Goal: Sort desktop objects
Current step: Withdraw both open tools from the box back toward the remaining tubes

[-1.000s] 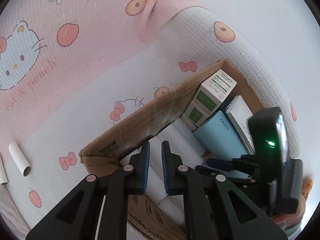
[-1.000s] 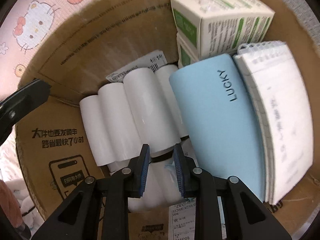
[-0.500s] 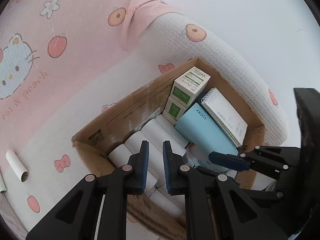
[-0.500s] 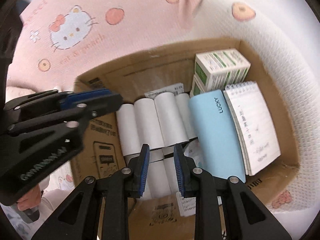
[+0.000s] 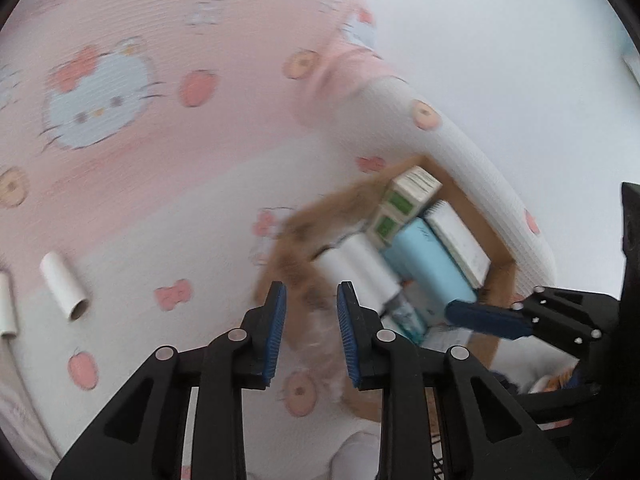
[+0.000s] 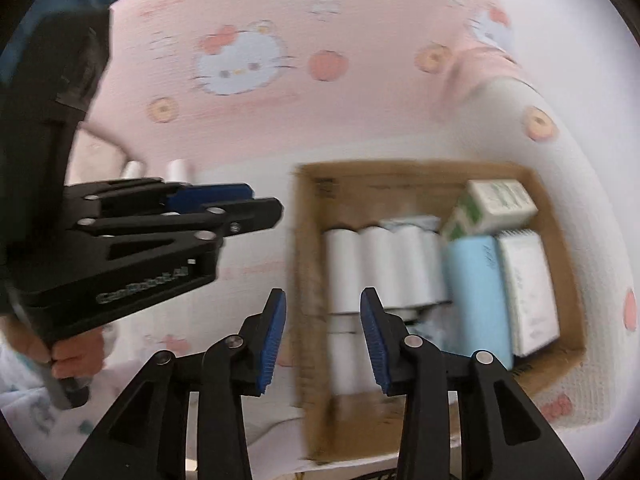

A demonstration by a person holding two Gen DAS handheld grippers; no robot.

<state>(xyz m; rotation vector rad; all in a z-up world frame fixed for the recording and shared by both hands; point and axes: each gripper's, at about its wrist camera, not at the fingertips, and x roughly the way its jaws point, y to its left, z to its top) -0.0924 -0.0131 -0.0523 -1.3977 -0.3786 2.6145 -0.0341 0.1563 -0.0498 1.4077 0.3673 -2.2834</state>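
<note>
Both pairs of tongs hang above the cardboard box, empty — the left tongs stand spread a little, the right tongs spread wider, nothing between the pads of either. Inside the box, white paper rolls lie side by side against its left wall, with a light blue case, a spiral notepad and two green-and-white cartons toward its right side. Well apart from the box, to its left, a loose paper tube lies on the cartoon-cat cloth, a second cut off at the picture's edge. The two tools hang close together; a hasty reach for the tubes could knock them together or clip the box wall. Everything is motion-blurred — the carton print is unreadable, and what lies under the rolls is hidden.
</note>
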